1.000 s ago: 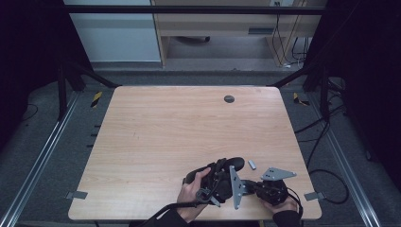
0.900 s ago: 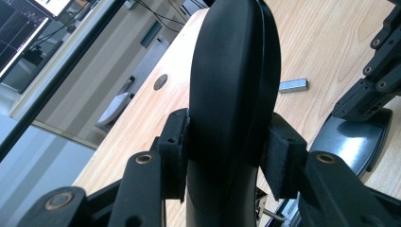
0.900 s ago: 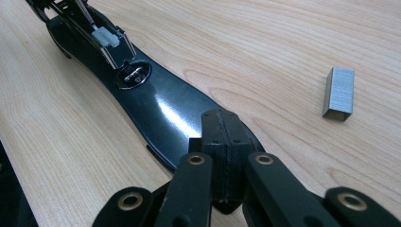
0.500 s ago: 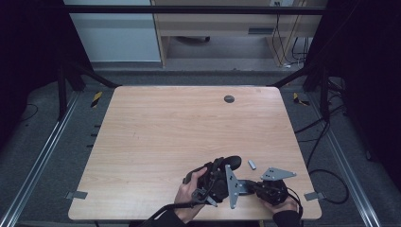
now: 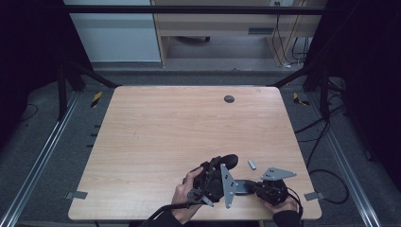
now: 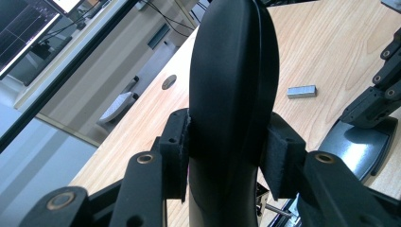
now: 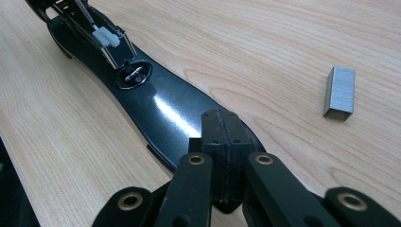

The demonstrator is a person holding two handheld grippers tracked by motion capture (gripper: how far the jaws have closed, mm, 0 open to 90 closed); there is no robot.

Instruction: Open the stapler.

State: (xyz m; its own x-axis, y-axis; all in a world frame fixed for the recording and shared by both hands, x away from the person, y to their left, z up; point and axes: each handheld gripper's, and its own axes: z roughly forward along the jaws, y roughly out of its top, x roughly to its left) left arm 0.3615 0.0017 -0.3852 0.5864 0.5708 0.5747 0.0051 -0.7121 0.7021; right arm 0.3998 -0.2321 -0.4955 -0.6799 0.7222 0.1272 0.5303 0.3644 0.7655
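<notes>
Near the table's (image 5: 142, 142) front edge, your left gripper (image 6: 227, 156) clamps the stapler's black top arm (image 6: 231, 90), your right gripper (image 7: 221, 142) is closed on its base (image 7: 161, 109), staple strip (image 7: 340, 92) beside.

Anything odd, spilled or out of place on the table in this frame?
A stapler lies swung open, base flat, top arm raised in the left gripper. A loose staple strip lies beside it.
</notes>
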